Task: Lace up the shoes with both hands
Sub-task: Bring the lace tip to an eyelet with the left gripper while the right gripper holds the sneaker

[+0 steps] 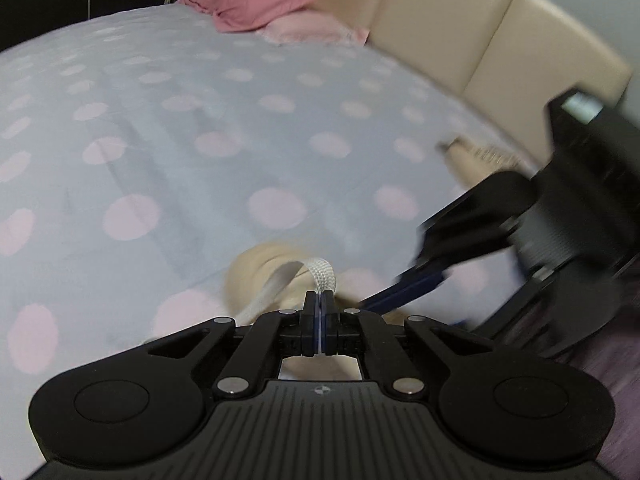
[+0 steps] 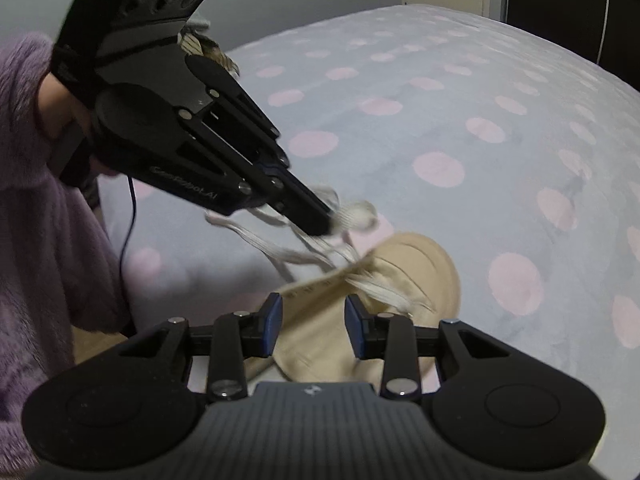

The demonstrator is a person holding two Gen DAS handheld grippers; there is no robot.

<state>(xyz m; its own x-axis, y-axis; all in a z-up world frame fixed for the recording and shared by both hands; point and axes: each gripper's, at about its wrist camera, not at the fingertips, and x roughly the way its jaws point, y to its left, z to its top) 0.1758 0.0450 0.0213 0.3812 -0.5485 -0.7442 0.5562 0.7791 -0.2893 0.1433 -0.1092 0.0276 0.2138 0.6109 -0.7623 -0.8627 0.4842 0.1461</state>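
A beige shoe lies on the dotted bedspread, its white lace pulled up in loose strands. In the right wrist view my left gripper comes in from the upper left and is shut on the lace, with a frayed end sticking out past its tip. The left wrist view shows the same grip: jaws together on the white lace above the blurred shoe. My right gripper straddles the shoe's upper by the eyelet edge, and beige material fills the gap between its blue pads. It shows blurred as the right gripper from the left.
The pale blue bedspread with pink dots fills both views. A pink pillow and a cream padded headboard lie at the far end. A blurred beige object rests near the headboard. A purple fuzzy sleeve and a dark cable are at left.
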